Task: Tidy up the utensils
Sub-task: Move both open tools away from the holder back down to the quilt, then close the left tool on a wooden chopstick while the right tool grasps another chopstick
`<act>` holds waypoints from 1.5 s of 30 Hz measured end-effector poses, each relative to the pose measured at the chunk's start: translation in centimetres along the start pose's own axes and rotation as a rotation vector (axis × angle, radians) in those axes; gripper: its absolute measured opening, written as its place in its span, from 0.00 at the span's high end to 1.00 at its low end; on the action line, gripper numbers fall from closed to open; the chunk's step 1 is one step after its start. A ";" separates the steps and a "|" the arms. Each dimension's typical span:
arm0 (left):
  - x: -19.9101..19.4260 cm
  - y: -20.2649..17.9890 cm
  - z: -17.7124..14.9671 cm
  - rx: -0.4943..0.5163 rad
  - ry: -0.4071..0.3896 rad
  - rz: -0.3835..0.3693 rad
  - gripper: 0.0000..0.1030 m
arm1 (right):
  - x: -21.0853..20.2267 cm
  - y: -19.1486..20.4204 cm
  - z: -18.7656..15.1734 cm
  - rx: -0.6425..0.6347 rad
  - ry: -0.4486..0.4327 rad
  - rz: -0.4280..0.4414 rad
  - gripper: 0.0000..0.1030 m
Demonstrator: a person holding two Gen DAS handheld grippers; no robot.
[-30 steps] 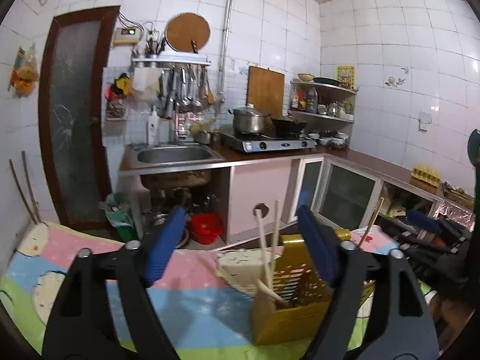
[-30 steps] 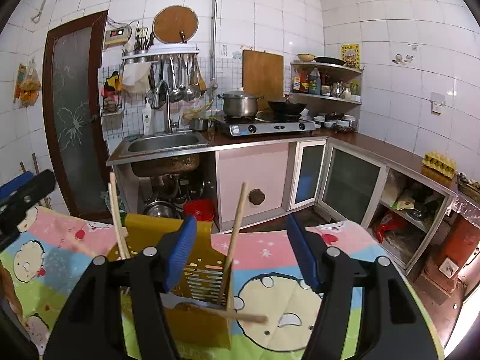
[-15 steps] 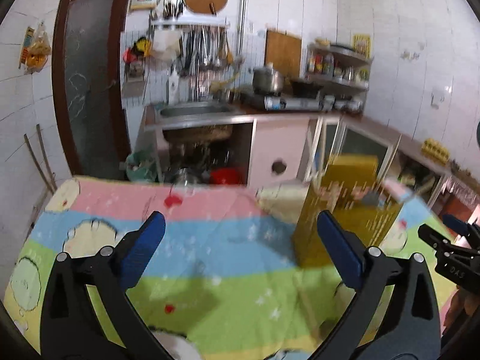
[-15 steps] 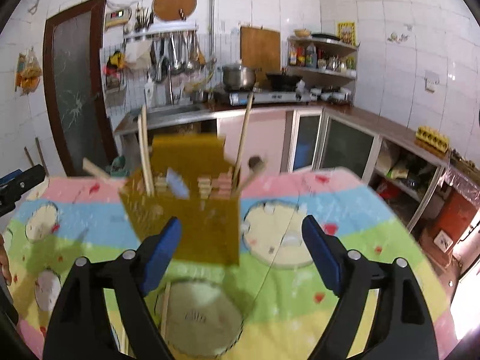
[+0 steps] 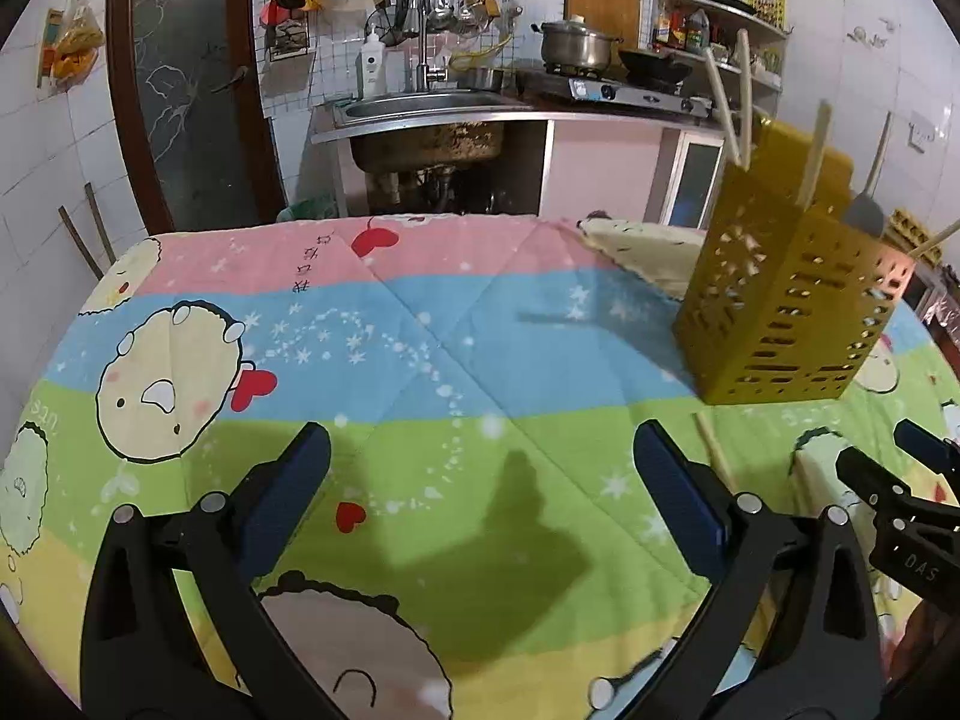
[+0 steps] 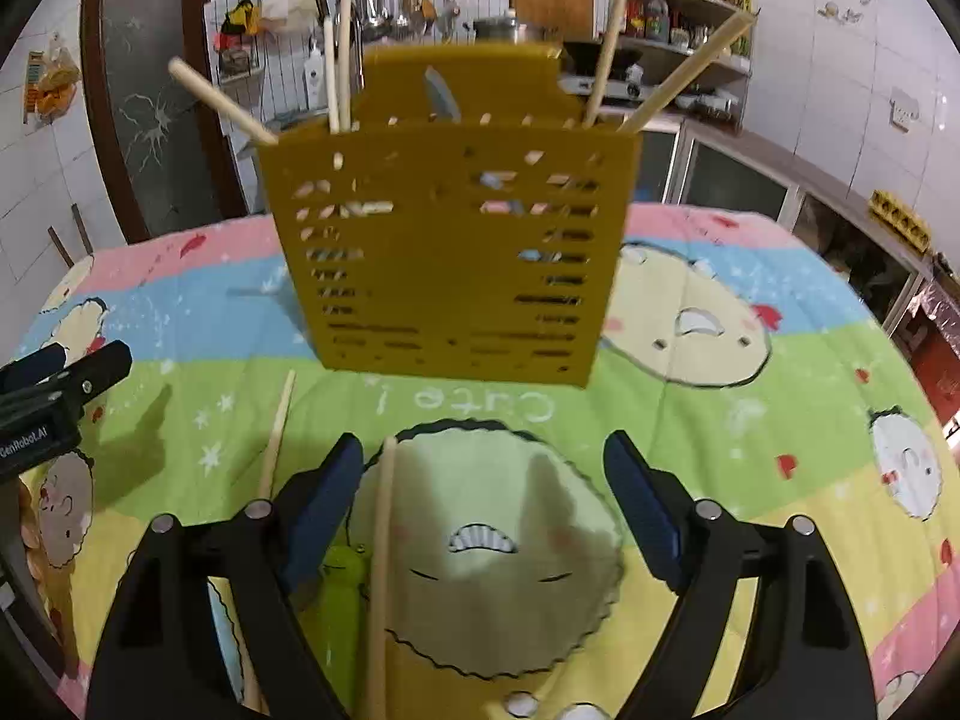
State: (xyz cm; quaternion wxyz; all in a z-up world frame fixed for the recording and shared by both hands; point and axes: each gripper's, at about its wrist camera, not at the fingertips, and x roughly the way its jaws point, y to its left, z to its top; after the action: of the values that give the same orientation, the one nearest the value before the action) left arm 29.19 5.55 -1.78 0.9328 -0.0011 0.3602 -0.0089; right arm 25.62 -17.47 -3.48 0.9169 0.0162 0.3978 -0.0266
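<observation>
Both tools have dropped toward the worktop: left tool gapes empty; right tool, wide open, straddles a chopstick before the yellow utensil holder mid-worktop.

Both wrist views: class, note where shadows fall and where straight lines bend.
Left wrist view: a dark shadow lies on the green cloth between the open left tongs; the door frame bows. Right wrist view: the yellow utensil holder shadows the cloth beneath; the counter edge curves.

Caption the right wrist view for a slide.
Open right gripper above loose chopsticks before the yellow utensil holder.
</observation>
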 end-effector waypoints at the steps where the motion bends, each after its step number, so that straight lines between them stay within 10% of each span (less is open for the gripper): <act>1: 0.2 0.0 -0.1 -0.002 0.002 0.005 0.05 | 0.5 0.3 -0.1 -0.002 0.015 -0.002 0.21; 11: 1.7 0.8 -0.3 -0.060 0.058 -0.007 0.05 | 2.7 1.8 -1.0 -0.012 0.095 -0.007 0.48; 18: 2.2 -1.0 -0.7 -0.059 0.098 -0.043 0.05 | 2.7 2.7 -0.8 -0.044 0.099 0.030 0.91; 31: 2.7 -7.5 -1.1 0.003 0.157 -0.126 0.11 | 0.5 -2.2 -0.6 -0.008 0.074 0.007 0.94; 45: 4.9 -11.1 -1.3 0.042 0.225 -0.153 0.60 | 1.0 -6.9 -1.5 0.073 0.088 -0.002 0.94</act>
State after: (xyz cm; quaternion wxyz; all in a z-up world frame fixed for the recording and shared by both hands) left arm 31.73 -5.67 -5.92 0.8829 -0.0084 0.4611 -0.0878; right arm 24.77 -24.27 -5.31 0.8973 0.0506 0.4366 -0.0412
